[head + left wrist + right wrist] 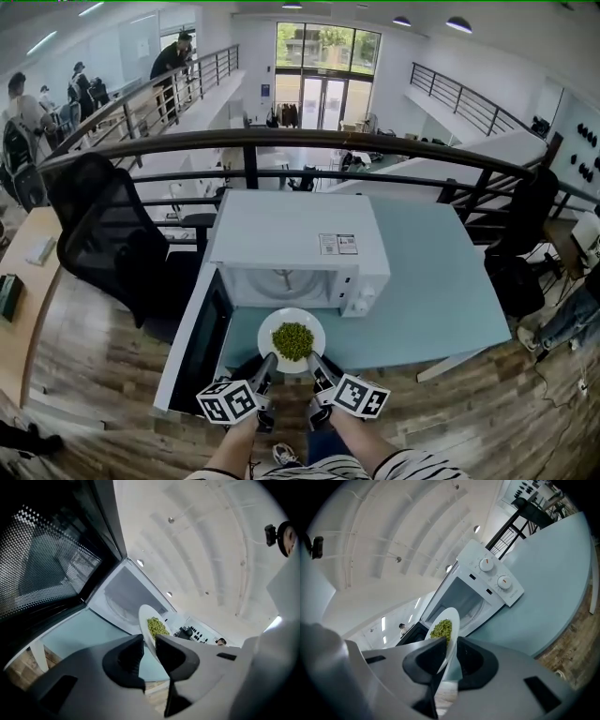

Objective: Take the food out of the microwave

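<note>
A white plate (305, 325) carrying a heap of green peas (292, 340) hangs just outside the white microwave (295, 239), in front of its open cavity. My left gripper (266, 368) is shut on the plate's near-left rim and my right gripper (316, 367) on its near-right rim. In the left gripper view the plate (146, 617) stands edge-on between the jaws of the left gripper (149, 651). The right gripper view shows the plate (453, 620) with its peas (442, 629) pinched in the right gripper (450, 656). The microwave door (197, 347) is swung open to the left.
The microwave stands on a pale blue table (441, 291), with bare tabletop to its right. A black office chair (103, 234) stands left of the table and a dark railing (281, 141) runs behind it. A wooden desk (19, 300) lies at far left.
</note>
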`<state>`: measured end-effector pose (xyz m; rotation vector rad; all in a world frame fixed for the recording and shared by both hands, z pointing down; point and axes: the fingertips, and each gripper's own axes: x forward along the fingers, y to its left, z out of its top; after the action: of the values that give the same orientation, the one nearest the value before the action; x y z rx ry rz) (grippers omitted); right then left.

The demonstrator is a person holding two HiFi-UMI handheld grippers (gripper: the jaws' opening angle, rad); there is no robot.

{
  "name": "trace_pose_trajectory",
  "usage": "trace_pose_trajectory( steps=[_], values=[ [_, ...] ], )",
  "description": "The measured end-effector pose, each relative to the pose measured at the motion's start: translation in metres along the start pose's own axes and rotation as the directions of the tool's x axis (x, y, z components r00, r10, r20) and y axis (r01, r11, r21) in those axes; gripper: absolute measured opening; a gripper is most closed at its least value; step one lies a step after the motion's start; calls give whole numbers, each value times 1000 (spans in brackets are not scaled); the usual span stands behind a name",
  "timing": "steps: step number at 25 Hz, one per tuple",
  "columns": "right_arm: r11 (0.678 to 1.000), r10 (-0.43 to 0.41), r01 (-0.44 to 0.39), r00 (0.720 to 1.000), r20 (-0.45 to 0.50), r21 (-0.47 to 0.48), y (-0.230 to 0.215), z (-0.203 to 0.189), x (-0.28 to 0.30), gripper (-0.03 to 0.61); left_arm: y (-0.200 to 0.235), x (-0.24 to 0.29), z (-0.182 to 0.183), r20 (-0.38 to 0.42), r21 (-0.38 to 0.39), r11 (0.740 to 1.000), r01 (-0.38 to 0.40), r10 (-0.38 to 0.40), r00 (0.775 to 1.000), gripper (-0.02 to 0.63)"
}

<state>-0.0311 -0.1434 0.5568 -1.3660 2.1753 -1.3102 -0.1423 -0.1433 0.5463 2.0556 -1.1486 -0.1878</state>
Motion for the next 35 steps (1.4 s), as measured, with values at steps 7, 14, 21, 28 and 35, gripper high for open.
trace_pose_trajectory(
  steps=[7,14,21,28,35],
  values=[
    [999,35,-35,999,-20,-6,14,-4,-22,81,-20,-24,-4,43,-12,1000,-11,12,999,89],
    [997,77,-77,994,-72,-2,18,1,-52,80,-50,-40,-19,91,-27,999,-45,47,995,87],
    [992,120,-124,985,-123,-22,18,6,-98,75,-85,-59,-48,152,-62,995,-74,82,985,87],
    [989,142,-146,975,-172,-11,5,0,-141,72,-114,-75,-87,175,-92,989,-112,127,976,86],
    [987,156,-162,964,-213,-9,-5,-9,-169,71,-130,-88,-117,195,-113,984,-138,158,968,86]
  ],
)
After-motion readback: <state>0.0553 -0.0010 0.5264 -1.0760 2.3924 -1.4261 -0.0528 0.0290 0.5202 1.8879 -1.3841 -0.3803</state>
